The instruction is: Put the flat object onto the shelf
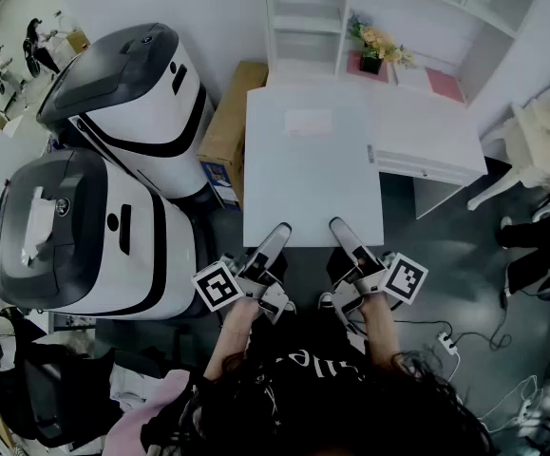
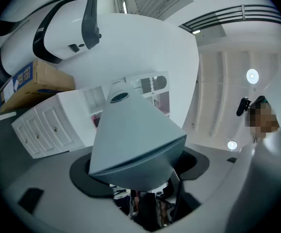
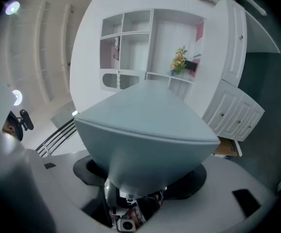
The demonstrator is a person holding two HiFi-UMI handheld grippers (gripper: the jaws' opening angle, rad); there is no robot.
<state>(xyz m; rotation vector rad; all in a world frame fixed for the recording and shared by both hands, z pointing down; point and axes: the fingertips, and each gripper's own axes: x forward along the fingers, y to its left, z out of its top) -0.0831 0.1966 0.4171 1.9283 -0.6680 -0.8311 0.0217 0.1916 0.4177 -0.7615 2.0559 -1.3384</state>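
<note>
**Both grippers have the flat white board (image 1: 312, 160) by its near short edge, held out toward the shelf unit (image 1: 303, 22).**

The left gripper (image 1: 276, 236) and the right gripper (image 1: 343, 234) sit side by side on that edge, each with its jaws pinching the board; in both gripper views the panel fills the space right over the jaws. The board lies roughly level, broad face up. Its long axis runs straight away from the person, with the far end pointing at the shelf unit and the potted flowers (image 1: 377, 46). It hangs between a cardboard box (image 1: 229, 131) on its left and a white drawer cabinet (image 1: 426, 145) on its right.
</note>
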